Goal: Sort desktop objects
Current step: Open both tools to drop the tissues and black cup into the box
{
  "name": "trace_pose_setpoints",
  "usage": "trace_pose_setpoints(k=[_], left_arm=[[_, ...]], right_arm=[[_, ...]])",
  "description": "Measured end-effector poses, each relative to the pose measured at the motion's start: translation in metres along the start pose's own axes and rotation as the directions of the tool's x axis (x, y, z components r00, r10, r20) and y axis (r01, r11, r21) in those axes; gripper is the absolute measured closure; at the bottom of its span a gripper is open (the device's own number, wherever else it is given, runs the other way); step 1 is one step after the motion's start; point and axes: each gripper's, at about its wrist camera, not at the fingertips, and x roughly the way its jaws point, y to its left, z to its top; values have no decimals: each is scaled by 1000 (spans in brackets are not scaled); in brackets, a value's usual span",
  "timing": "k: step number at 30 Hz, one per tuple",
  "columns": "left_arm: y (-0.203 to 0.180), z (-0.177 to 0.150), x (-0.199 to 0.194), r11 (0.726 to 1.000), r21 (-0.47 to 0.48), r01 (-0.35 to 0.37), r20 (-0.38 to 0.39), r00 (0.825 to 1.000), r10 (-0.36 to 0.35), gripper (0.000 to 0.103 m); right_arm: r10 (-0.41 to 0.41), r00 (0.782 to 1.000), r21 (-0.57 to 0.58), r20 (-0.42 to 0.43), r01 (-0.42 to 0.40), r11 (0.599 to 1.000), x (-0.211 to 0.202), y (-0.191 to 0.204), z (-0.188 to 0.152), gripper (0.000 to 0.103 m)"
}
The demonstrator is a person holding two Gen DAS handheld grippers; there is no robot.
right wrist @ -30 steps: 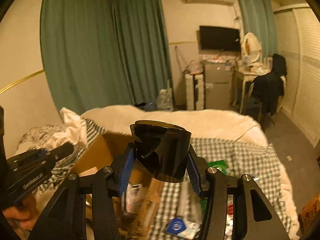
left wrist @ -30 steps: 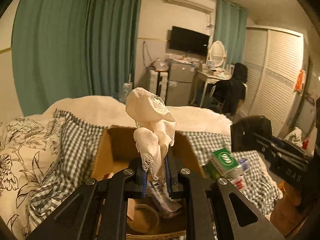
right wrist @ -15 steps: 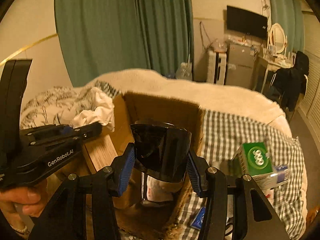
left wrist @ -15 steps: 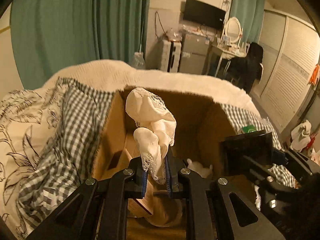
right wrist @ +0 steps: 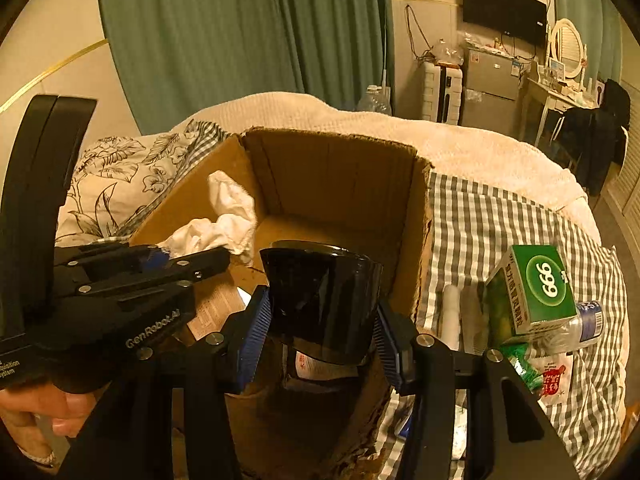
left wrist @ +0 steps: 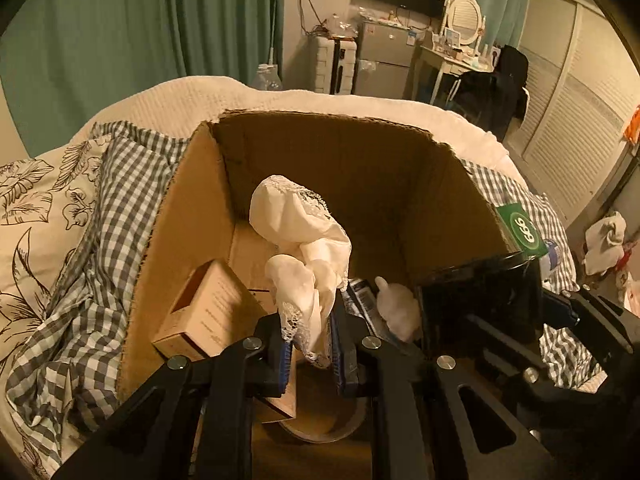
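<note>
White lace-edged cloth (left wrist: 300, 256) stands up out of the left tool (left wrist: 308, 344), whose blue pads are clenched on its lower end, so the bundle rises from the pinch with its long axis running away from the tool toward the far wall of the cardboard box (left wrist: 340, 152). Just beside it, to the right, the right tool (right wrist: 320, 320) grips a black cup (right wrist: 324, 300) by its sides, mouth turned away toward that same far wall. Both held things hang over the open box, and both tools point steeply down into it, so the relation that matters is simple: the drop zone lies straight ahead of and below the pads, not off to either side. Under the left tool the floor of the box already carries a small kraft carton (left wrist: 208, 312) at the left, a roll of tape near the front wall, and a pale object beside a dark packet; under the right tool some printed packets show. The bare patch of cardboard lies toward the far wall, beyond the cloth. Outside the box, on the checked bedspread (right wrist: 500, 220) to the right, a green box (right wrist: 536, 284) and a plastic bottle (right wrist: 584, 320) wait; the right tool is the nearer one to these.
</note>
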Motion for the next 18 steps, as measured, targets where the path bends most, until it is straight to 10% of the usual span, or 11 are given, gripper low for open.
trace_pose_setpoints(k=[18], left_arm=[[-7,15,-66,999,-33,-3,191,981,10,35]], right_arm=[[12,976,69,216,-28,997,-73,-21,5,17]])
